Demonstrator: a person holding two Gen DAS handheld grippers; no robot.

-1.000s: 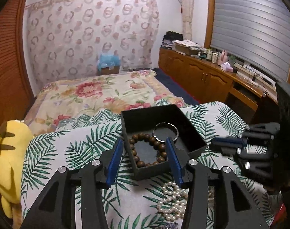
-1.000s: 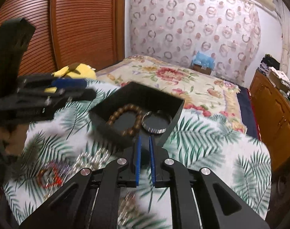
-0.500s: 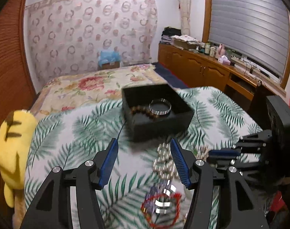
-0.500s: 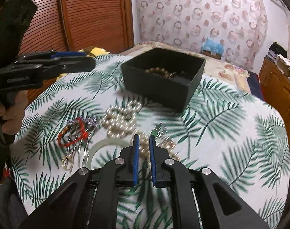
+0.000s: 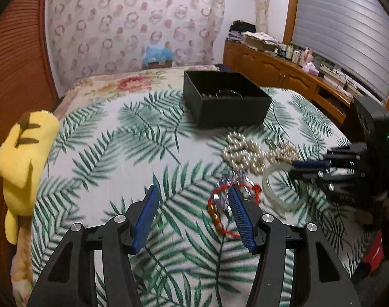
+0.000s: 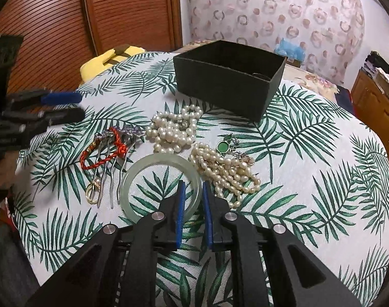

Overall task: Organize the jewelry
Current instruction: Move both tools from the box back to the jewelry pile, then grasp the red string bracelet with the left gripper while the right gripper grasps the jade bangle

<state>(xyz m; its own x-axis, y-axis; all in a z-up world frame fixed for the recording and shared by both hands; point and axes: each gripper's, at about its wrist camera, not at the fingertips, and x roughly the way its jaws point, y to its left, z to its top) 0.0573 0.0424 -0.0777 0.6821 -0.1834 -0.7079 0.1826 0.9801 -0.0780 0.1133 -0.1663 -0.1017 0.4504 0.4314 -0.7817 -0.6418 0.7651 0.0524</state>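
The right hand-held gripper (image 6: pixel 193 186) had just widened to a narrow gap astride the bangle's (image 6: pixel 153 160) rim; the left hand-held gripper (image 5: pixel 193 192) gaped, empty, over the red bracelet (image 5: pixel 217 220)

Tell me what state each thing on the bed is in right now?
Black box: open, no lid, bracelets inside.
Jade bangle: flat on the cloth, its rim between the right gripper tips, ungripped.
Red cord bracelet: loose, untouched.
Pearl strands: heaped.
Left gripper: open, empty.

Matt black box (image 6: pixel 227 87), glossy pearl strands (image 6: pixel 174 131), smooth translucent bangle (image 6: pixel 159 186), woven leaf-print cloth (image 6: pixel 309 179)
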